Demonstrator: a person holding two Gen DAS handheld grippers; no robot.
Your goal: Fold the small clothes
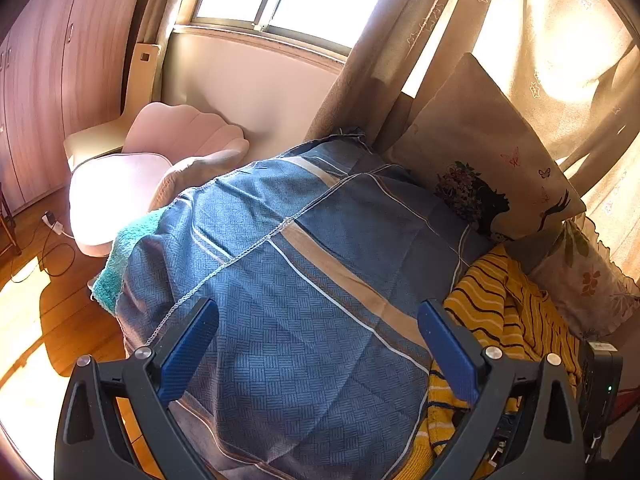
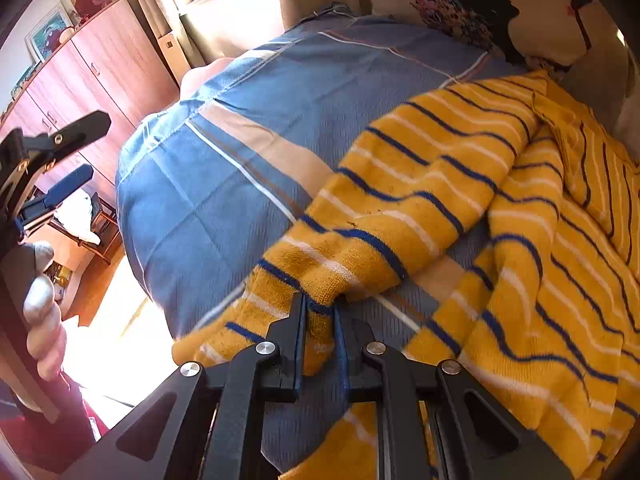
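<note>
The yellow knitted garment with dark blue and white stripes point(image 2: 500, 184) lies crumpled on the blue checked bedspread with tan bands point(image 2: 224, 184), filling the right and lower half of the right wrist view; in the left wrist view it shows only at the lower right edge. One narrow part of it, probably a sleeve or a hem corner, runs toward the bottom centre of the right wrist view, where the right tool point(image 2: 320, 320) is closed nearly tight, its two fingers pinching the striped fabric between them. The left tool point(image 1: 318, 356) hangs above the bare bedspread with its blue-padded fingers spread wide and nothing between them; it also shows at the left edge of the right wrist view, gripped by the person's hand point(image 2: 40, 312).

The knit looks thick, soft and limp, so it will likely sag and stretch when lifted by a single point, and bunch instead of sliding flat. A second hold on another edge or corner, taken by the free left tool, should let the cloth be spread before folding. A printed cushion point(image 1: 492, 152) leans at the head of the bed.
</note>
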